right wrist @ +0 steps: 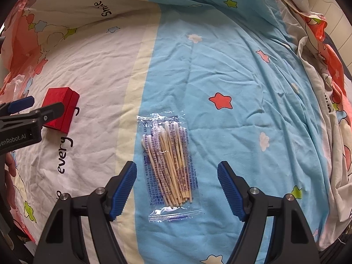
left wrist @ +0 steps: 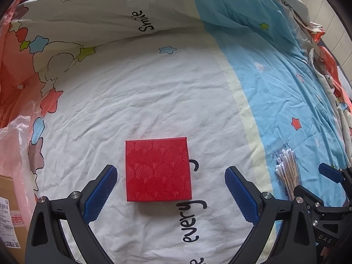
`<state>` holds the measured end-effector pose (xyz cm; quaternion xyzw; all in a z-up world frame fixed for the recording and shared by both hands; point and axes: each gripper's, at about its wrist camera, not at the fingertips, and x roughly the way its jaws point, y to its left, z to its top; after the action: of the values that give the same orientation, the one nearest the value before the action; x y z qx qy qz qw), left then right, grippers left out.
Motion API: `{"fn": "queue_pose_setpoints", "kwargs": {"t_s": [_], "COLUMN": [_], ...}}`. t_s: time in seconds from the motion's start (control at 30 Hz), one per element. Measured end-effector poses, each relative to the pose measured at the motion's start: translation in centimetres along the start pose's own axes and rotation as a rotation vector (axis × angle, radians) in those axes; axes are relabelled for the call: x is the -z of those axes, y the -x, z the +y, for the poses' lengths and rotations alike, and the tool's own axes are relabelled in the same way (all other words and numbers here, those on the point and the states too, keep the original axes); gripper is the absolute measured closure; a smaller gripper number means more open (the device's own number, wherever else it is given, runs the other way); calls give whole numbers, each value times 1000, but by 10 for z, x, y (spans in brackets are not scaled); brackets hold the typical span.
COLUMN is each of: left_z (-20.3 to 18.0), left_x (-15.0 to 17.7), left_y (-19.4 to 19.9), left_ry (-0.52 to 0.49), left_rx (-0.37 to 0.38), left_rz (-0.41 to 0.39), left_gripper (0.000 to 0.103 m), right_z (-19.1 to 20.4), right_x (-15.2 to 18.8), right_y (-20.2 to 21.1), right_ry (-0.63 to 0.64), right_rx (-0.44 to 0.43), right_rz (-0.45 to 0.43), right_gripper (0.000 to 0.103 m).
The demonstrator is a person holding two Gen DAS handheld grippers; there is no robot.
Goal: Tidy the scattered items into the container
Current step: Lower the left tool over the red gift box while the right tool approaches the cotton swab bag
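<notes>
A closed red square box (left wrist: pixel 158 169) with a fan pattern lies on the white part of the bedsheet. My left gripper (left wrist: pixel 171 180) is open, its blue fingers on either side of the box and just above it. The box also shows at the left of the right wrist view (right wrist: pixel 62 112), partly behind the left gripper. A clear bag of cotton swabs (right wrist: pixel 169 165) lies on the blue stripe. My right gripper (right wrist: pixel 176 180) is open and straddles the bag. The bag also shows at the right of the left wrist view (left wrist: pixel 287 171).
A cardboard parcel (left wrist: pixel 8 209) in clear plastic wrap (left wrist: pixel 19 132) sits at the left edge of the bed. A folded duvet (left wrist: pixel 99 17) rises at the back. Bunched bedding (right wrist: pixel 319 55) lies along the right side.
</notes>
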<state>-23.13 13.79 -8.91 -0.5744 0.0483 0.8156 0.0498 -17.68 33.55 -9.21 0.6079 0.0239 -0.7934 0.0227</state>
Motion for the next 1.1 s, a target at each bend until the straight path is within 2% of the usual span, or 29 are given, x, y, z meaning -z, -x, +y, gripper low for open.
{"fn": "queue_pose_setpoints", "kwargs": {"t_s": [0.43,0.63,0.87,1.1], "left_z": [4,-4,-8,8], "left_x": [-1,2,4,3], "left_y": [-14,-14,-12,-12], "left_ry": [3,-75,-159,-112], "left_rx": [36,69,120,139], "left_rz": [16,11,11,9], "left_gripper": [3,3,3,3], "right_z": [2,4,7,1], "right_x": [-1,5,11,6], "right_y": [-15,-17,-9,-11], "right_ry": [28,72,131,103], "right_rx": [-6,-21,-31,-80], "right_rz": [16,8,-48,-41], "right_gripper": [31,31,31,31]}}
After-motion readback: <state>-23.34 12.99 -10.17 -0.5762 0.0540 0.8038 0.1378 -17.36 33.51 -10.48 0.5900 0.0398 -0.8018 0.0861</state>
